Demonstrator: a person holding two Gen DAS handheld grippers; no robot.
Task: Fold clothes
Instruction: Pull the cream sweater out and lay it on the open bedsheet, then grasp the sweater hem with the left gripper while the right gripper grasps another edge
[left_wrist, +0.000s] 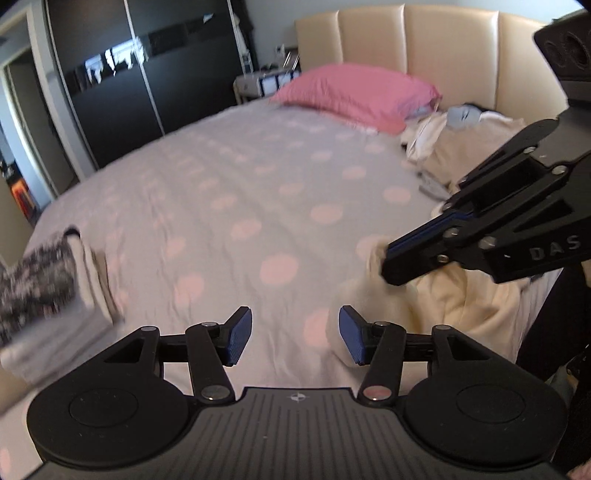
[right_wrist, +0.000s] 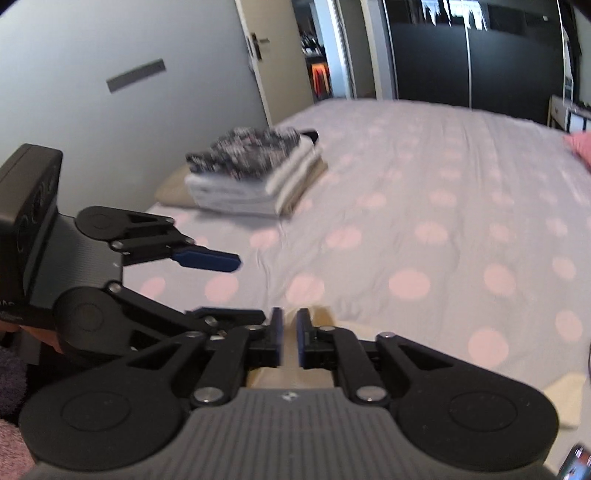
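A: Where's the cream garment (left_wrist: 461, 306)?

B: Heaped at the near edge of the bed (left_wrist: 221, 177), on the right side. The right tool (left_wrist: 386, 264) sits on its upper fold; the left tool (left_wrist: 295, 338) is just off its left edge, over bare sheet.

A: Tool states?

B: Left: jaws apart, nothing between. Right: a narrow gap with cream cloth showing in it; can't tell whether the pads bite.

A: Long axis?

B: Can't tell, too bunched. The right is nearer, so the left would have to shift right to reach it. Folded stack (right_wrist: 255, 173) lies well apart, far left.
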